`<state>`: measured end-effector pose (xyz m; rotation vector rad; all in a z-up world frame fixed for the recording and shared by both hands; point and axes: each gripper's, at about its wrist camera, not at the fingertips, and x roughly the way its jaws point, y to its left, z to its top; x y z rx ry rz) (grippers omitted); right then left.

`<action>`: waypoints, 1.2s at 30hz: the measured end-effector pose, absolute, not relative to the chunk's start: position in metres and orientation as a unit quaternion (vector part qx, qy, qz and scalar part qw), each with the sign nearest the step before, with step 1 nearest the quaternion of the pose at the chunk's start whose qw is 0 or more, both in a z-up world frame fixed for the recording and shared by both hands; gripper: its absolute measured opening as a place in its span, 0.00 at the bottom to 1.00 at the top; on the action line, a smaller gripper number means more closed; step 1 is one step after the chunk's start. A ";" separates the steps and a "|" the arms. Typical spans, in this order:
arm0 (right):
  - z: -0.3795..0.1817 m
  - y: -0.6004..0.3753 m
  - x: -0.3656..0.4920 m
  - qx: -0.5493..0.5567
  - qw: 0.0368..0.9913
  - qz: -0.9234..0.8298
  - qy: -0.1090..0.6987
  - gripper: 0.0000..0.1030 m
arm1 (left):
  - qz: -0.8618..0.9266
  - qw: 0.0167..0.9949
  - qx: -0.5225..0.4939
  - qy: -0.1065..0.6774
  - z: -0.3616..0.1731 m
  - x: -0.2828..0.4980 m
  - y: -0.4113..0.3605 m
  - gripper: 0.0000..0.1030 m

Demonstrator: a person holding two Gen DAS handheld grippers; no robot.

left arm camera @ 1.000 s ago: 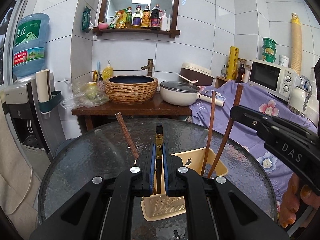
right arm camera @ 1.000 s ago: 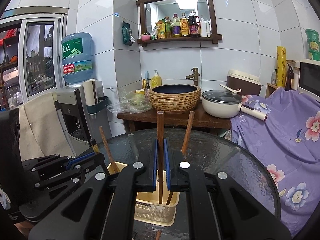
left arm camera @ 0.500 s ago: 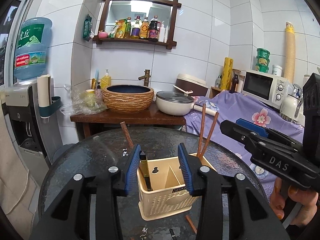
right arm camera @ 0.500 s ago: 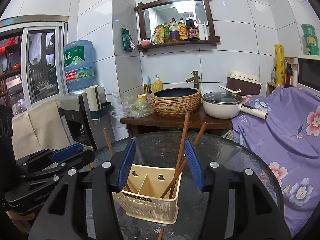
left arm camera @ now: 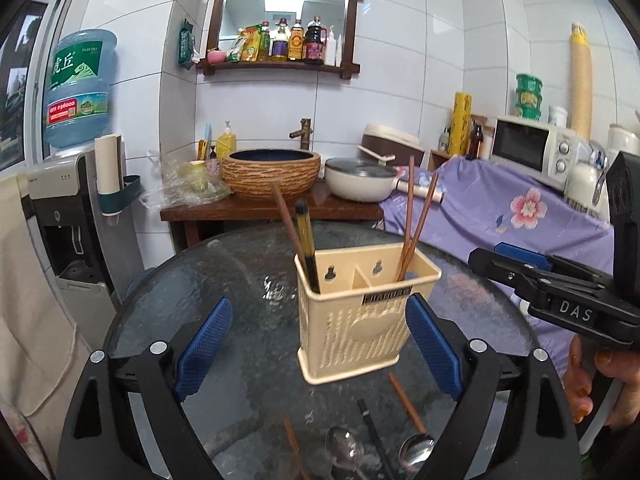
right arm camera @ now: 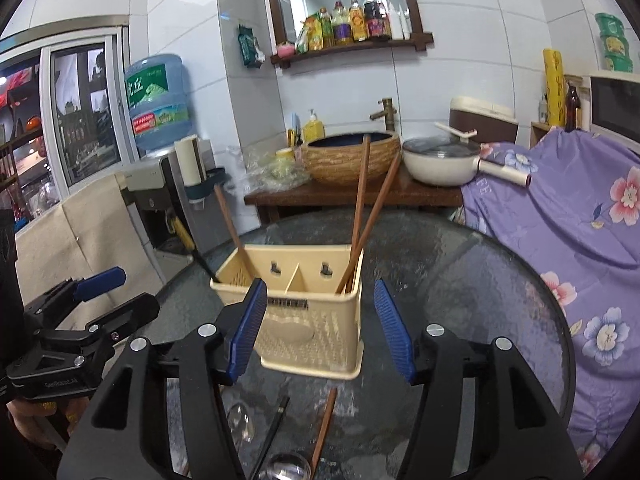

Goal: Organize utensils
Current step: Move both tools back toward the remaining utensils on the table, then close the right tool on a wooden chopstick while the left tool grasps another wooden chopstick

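A cream utensil holder (left arm camera: 360,320) (right arm camera: 316,320) stands on the round glass table. Its left compartment holds a brown chopstick (left arm camera: 286,220) and a black-and-gold one (left arm camera: 306,240). Two brown chopsticks (left arm camera: 412,216) (right arm camera: 362,208) lean in the right compartment. My left gripper (left arm camera: 318,312) (right arm camera: 120,294) has its jaws opening wide, nothing pressed between them, the holder just ahead. My right gripper (right arm camera: 320,296) (left arm camera: 496,256) is also opening and holds nothing. Near me lie two spoons (left arm camera: 344,446), a black chopstick (left arm camera: 372,428) and a brown chopstick (left arm camera: 406,404) (right arm camera: 324,428).
The glass table (left arm camera: 240,280) ends close behind the holder. Beyond it a wooden stand carries a woven basin (left arm camera: 272,170) and a white pan (left arm camera: 360,184). Purple floral cloth (left arm camera: 520,216) covers the right side. A water dispenser (left arm camera: 60,208) stands on the left. A hand (left arm camera: 600,384) grips the right tool.
Both grippers were shut on chopsticks above the holder. They have let them go into it, opened, and drawn back and down, bringing the loose spoons and chopsticks into view.
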<state>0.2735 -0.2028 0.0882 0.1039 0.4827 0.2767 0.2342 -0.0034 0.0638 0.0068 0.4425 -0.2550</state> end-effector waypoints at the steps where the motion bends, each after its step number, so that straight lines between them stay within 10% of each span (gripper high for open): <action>1: 0.081 -0.201 0.270 0.044 0.959 0.137 0.244 0.55 | -0.125 0.967 0.008 0.222 0.060 0.232 -0.003 0.86; 22: -0.035 -0.187 0.240 -0.021 0.918 0.125 0.375 0.62 | -0.042 0.943 0.031 0.329 -0.032 0.211 0.036 0.90; 36: -0.061 -0.168 0.287 -0.018 0.876 0.111 0.469 0.40 | -0.074 0.910 0.014 0.407 -0.062 0.227 0.034 0.41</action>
